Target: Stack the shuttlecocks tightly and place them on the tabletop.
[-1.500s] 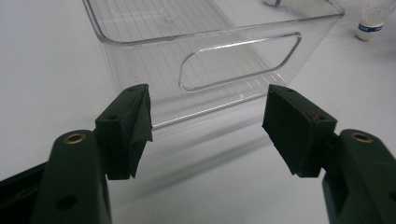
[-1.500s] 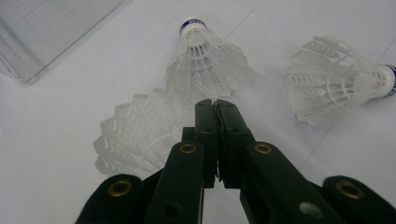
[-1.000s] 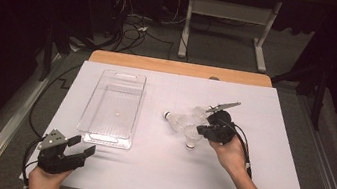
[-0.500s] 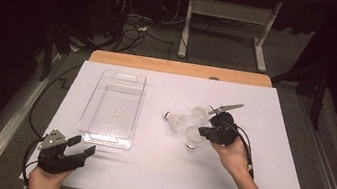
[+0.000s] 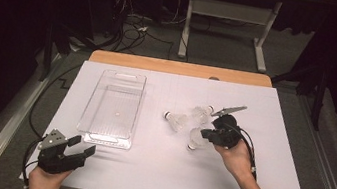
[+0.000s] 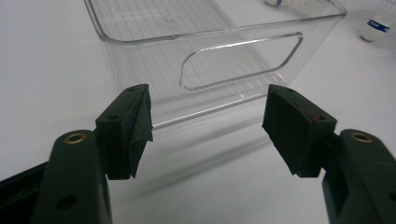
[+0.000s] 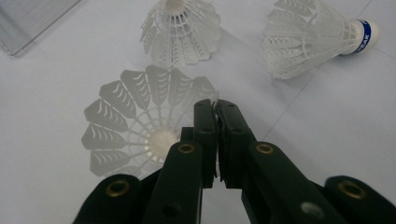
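Right hand-held gripper [image 7: 217, 109] clamped on shuttlecock [image 7: 140, 121] skirt

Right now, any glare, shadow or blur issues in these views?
High view: table evenly lit, surroundings dark. Left gripper view: glare streaks on the clear bin, soft shadow under it. Right gripper view: near shuttlecock sharp, tool bases slightly soft.
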`<state>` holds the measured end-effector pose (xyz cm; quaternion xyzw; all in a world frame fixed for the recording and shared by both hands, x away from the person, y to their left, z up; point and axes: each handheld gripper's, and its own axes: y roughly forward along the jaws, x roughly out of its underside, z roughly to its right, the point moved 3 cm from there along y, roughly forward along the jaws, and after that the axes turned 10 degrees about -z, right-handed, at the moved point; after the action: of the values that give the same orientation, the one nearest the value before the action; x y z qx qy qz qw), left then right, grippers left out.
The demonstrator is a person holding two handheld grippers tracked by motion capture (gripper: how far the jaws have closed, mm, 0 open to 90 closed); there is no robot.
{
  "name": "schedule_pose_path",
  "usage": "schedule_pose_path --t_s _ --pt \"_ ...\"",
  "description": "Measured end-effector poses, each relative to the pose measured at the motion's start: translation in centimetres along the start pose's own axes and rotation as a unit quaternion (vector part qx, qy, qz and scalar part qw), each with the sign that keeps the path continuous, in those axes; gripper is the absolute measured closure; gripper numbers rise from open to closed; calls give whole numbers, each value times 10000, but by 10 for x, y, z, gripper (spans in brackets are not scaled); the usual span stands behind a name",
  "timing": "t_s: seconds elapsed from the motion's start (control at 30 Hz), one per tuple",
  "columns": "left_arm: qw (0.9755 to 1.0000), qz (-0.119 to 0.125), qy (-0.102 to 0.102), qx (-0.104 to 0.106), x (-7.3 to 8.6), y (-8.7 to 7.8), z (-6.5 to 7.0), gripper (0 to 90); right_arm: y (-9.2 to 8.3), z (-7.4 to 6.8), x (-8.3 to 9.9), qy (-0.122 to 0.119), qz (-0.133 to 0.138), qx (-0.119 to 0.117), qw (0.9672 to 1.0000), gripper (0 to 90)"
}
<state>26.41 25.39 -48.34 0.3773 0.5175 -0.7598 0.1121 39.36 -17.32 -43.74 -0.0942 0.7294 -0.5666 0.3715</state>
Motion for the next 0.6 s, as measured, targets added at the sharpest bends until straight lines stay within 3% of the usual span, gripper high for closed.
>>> schedule_pose_path --t_s 0.6 --pt "10000 -17 -14 2 0 0 0 333 1 8 13 95 5 -1 10000 845"
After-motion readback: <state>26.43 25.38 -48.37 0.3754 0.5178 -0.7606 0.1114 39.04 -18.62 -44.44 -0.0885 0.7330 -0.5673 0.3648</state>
